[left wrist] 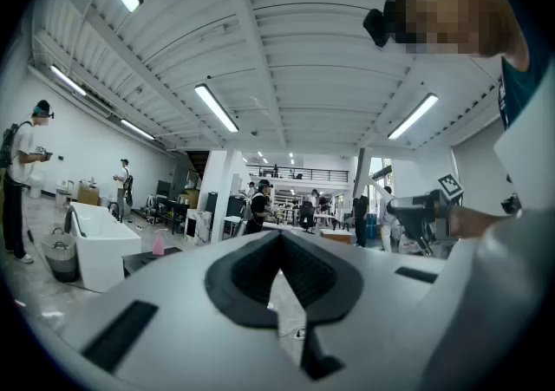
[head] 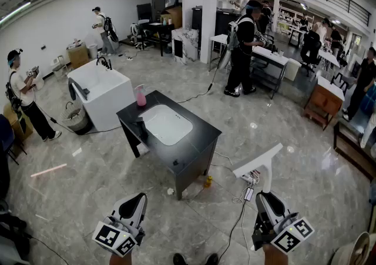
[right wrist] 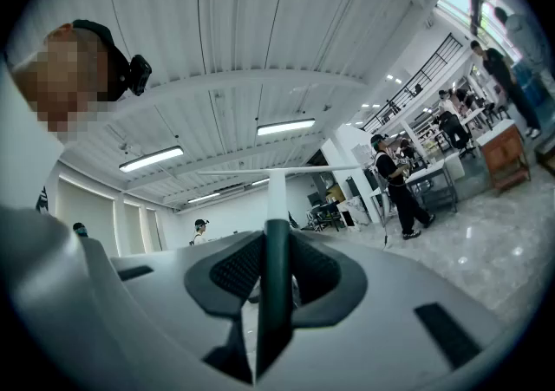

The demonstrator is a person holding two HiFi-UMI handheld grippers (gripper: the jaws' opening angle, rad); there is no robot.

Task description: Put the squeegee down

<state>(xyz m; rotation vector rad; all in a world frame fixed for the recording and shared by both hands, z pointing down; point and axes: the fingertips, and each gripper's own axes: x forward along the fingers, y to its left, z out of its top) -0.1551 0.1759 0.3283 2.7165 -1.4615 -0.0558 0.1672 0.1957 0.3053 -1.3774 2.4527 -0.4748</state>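
Squeegee (head: 262, 170) upright in our right gripper (head: 265, 196), jaws clamped on its dark handle (right wrist: 277, 268), white blade (head: 257, 164) on top, above the floor (head: 305, 175) right of the black sink counter (head: 202, 133), our left gripper (head: 136, 201) well apart, jaws together, holding nothing

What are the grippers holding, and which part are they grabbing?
The right gripper holds the white squeegee by its dark handle. The left gripper holds nothing.

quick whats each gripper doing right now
left gripper: shut, nothing between its jaws.
right gripper: shut on the squeegee, gripped by its handle, blade end pointing away.
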